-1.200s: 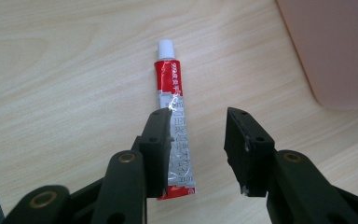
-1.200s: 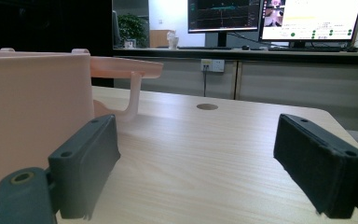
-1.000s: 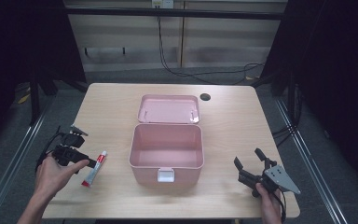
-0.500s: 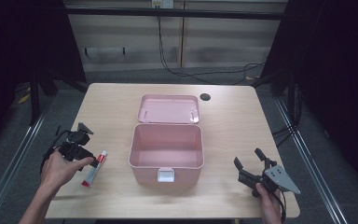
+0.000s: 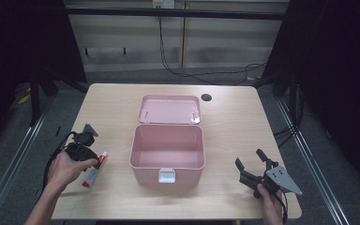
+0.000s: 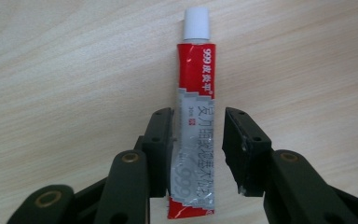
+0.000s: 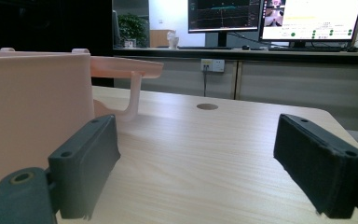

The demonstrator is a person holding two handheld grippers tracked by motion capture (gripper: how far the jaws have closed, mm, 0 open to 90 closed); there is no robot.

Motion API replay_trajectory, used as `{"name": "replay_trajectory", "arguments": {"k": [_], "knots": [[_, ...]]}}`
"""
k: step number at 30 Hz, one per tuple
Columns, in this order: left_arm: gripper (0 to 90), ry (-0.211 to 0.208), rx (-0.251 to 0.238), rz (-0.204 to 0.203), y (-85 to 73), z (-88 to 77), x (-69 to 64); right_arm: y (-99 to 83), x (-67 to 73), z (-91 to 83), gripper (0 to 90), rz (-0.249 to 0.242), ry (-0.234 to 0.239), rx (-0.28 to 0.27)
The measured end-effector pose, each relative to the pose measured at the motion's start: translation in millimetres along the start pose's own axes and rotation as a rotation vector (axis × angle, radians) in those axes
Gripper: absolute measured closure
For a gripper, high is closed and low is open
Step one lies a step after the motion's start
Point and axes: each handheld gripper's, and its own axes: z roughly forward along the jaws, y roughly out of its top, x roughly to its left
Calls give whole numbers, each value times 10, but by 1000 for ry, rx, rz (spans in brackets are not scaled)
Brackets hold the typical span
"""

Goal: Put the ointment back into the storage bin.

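Note:
A red and silver tube (image 5: pixel 95 169) with a white cap lies flat on the wooden table, left of an open pink box (image 5: pixel 167 166). The box lid (image 5: pixel 170 109) is folded back behind it. My left gripper (image 5: pixel 86 152) is down over the tube. In the left gripper view the tube (image 6: pixel 196 93) lies lengthwise between the jaws of my left gripper (image 6: pixel 196 140), which have just been closing. The left pad is at the tube's edge and a small gap remains at the right pad. My right gripper (image 5: pixel 248 158) rests open near the table's front right, with nothing between its pads (image 7: pixel 196 158).
A dark round hole (image 5: pixel 206 97) sits in the tabletop behind the lid. The pink box wall (image 7: pixel 32 107) stands close on the left of the right gripper view. The table's front edge runs just below both hands. Dark frame posts flank the table.
The left hand has moved right and down onto the tube, and its jaws have narrowed around it. The right hand and gripper have stayed put.

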Motion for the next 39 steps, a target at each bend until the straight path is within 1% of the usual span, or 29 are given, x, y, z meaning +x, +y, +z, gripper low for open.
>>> {"name": "replay_trajectory", "arguments": {"k": [3, 4, 5, 7, 8, 10, 11, 12, 15, 16, 18, 20, 22, 24, 25, 27, 29, 34, 39], "knots": [[642, 1, -4, -4, 9, 18, -14, -1, 0, 1, 131, 1, 4, -2], [642, 2, 5, 6, 17, 24, -11, -1, 0, 1, 131, 1, 4, -2], [642, -4, 2, 3, 21, 30, -16, -1, 0, 1, 131, 1, 4, -3], [643, -1, 7, 0, 30, 51, -30, -1, 0, 0, 131, 1, 4, -2], [643, 3, 18, 4, 36, 60, -35, -1, 0, 0, 131, 1, 4, -2], [645, 11, 19, 0, 41, 92, -47, -1, 0, 1, 131, 0, 3, -2], [645, 7, 22, 0, 44, 104, -52, -1, 0, 1, 131, 1, 4, -2], [641, 11, 28, 11, 48, 112, -48, -1, 0, 1, 131, 0, 3, -2], [627, 31, 37, 4, 56, 144, -70, -1, 0, 0, 131, 1, 3, -2], [627, 30, 37, 5, 57, 148, -69, -1, -1, 1, 131, 1, 4, -3], [643, 33, 39, 1, 58, 159, -76, -1, 0, 0, 131, 1, 4, -3], [649, 43, 54, 11, 63, 166, -76, -1, -1, 0, 131, 0, 4, -3], [663, 50, 51, 6, 62, 181, -80, -1, -1, 0, 131, 0, 5, -4], [677, 52, 60, 7, 66, 186, -71, -1, -1, 0, 131, 1, 4, -3], [684, 52, 60, 0, 66, 191, -64, -1, -1, 1, 131, 1, 4, -3], [685, 38, 55, -10, 64, 201, -47, -1, -1, 0, 131, 1, 4, -2], [685, 31, 61, -1, 57, 198, -25, -1, 0, 0, 131, 1, 3, -2], [688, 27, 64, 2, 60, 209, -27, -1, -1, 1, 131, 1, 4, -3], [688, 38, 64, 4, 65, 218, -47, -1, -1, 0, 131, 1, 3, -2]]}}
